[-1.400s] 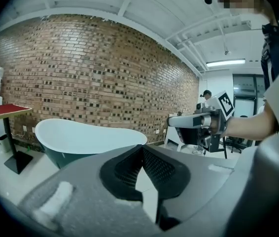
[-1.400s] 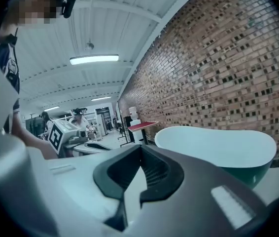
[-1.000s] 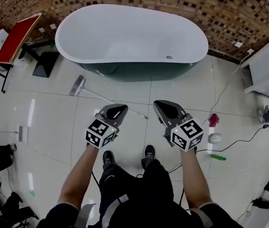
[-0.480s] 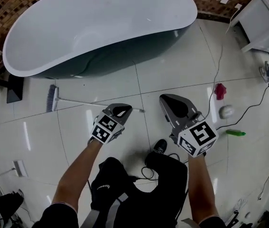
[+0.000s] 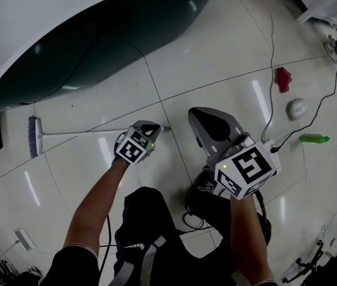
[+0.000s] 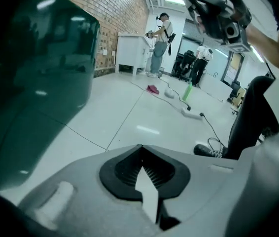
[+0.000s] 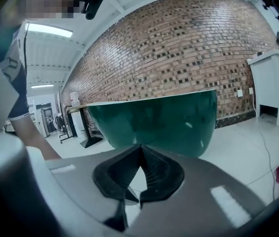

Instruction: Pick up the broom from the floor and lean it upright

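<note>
The broom [image 5: 76, 133] lies flat on the floor [image 5: 228, 52] alongside the green tub [image 5: 85, 52], brush end far left and handle end right by the left claw [image 5: 152, 127]. That claw is closed on nothing. The right claw [image 5: 196, 114], closed and empty too, hangs just beyond the handle's end.

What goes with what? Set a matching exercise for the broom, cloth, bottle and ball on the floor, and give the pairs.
Things:
1 broom
2 cloth
3 bottle
4 ball

Descriptions:
a bright green
b round, white
c lying flat near the bathtub
d red

Pairs: 1-c, 2-d, 3-a, 4-b.
</note>
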A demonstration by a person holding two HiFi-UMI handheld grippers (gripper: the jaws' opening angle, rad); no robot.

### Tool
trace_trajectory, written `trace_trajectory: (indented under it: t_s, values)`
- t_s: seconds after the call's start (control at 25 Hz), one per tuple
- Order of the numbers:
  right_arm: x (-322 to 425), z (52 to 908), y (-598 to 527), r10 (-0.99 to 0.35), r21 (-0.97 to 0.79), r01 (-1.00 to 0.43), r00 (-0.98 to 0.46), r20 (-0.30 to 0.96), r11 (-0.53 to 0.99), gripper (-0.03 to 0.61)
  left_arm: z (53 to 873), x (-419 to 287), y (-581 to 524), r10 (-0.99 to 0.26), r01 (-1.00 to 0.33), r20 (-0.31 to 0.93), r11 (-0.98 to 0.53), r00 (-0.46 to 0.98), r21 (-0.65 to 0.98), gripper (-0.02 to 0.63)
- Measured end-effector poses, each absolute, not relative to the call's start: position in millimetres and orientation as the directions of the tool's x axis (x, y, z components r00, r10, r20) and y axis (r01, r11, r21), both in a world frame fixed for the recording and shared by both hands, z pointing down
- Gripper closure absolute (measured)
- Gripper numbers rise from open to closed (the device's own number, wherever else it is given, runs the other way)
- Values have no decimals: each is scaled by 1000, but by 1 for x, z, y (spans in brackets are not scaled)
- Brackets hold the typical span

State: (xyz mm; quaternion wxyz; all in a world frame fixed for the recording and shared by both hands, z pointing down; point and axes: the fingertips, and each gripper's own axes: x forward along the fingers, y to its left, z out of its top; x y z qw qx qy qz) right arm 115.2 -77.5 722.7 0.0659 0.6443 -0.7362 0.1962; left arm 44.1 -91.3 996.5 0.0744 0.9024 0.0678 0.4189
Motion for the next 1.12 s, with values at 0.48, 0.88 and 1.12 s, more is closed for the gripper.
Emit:
trace_trajectory:
  t_s: [0.48, 0.88, 1.12]
  values:
    - [119, 829, -49, -926, -240, -970, -56, 373, -38, 575, 1140, 50, -79, 270, 207, 803, -960, 531, 186, 471]
    - [117, 856, -25, -907, -244, -967, -40, 420, -71, 575, 1190, 40, -67, 325, 347, 871, -917, 369, 195, 443]
    - [129, 842, -15, -920, -249, -963, -2, 393, -104, 575, 1192, 40, -72, 282, 388, 894, -912, 347, 137, 495]
